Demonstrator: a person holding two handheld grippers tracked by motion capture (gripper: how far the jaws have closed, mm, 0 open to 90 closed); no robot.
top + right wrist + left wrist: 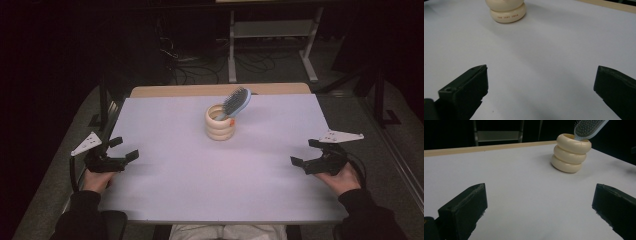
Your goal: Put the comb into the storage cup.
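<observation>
hairbrush (pixel 237 102) sits handle-down in a cream ringed holder (pixel 220 126) near the middle-back of the white table (pixel 200 190), bristle head sticking out the top. holder is three stacked rings, upright, so the brush just leans on the rim; probably parked there as storage. long axis of the brush runs tilted, from the holder's mouth up and toward the far right, head end high, bristles facing roughly toward the person's side and left. small orange bit near the handle at the rim, can't tell what it is. left gripper (pixel 119 155) rests at the left table edge, jaws spread wide, nothing between them. right gripper (pixel 306 159) rests at the right edge, jaws likewise wide apart and empty. both well apart from the holder, both aimed inward toward it, looks like a neutral ready pose with either side free to reach in.
</observation>
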